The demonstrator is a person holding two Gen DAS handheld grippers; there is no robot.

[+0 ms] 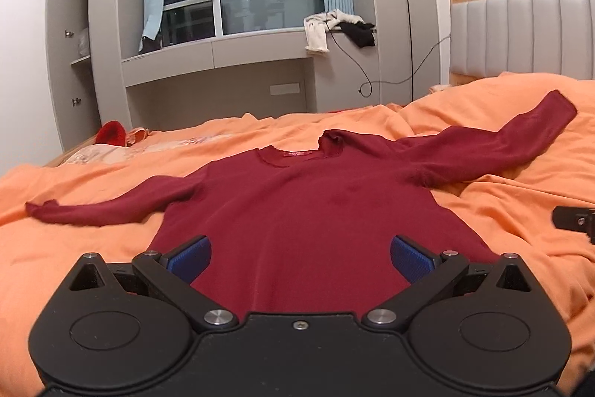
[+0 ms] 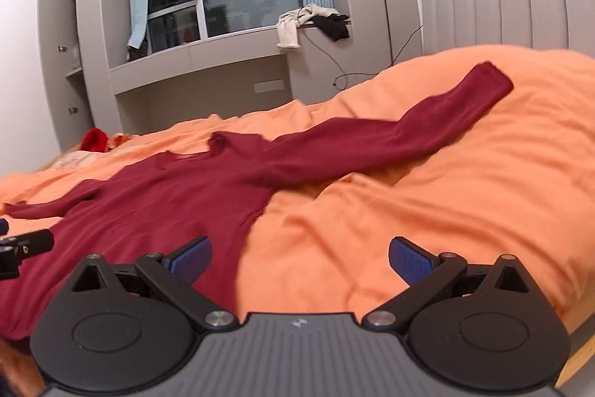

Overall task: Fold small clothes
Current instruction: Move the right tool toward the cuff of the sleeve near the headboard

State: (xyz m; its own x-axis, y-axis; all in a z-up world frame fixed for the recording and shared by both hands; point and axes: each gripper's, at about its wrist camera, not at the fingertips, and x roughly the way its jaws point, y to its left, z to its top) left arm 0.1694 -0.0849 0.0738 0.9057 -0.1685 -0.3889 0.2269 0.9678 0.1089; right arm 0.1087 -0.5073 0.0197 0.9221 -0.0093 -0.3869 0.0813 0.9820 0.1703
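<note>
A dark red long-sleeved sweater lies flat, face up, on the orange bedcover, both sleeves spread out, collar at the far side. My left gripper is open and empty over the sweater's lower hem, near its middle. In the right wrist view the sweater lies to the left, its right sleeve stretching up to the right. My right gripper is open and empty; its left pad is over the sweater's right edge, its right pad over bare bedcover.
A red item and patterned cloth lie at the bed's far left. A padded headboard stands at right. Beyond the bed are grey cabinets, a window ledge with clothes and a cable. The other gripper's tip shows at the right edge.
</note>
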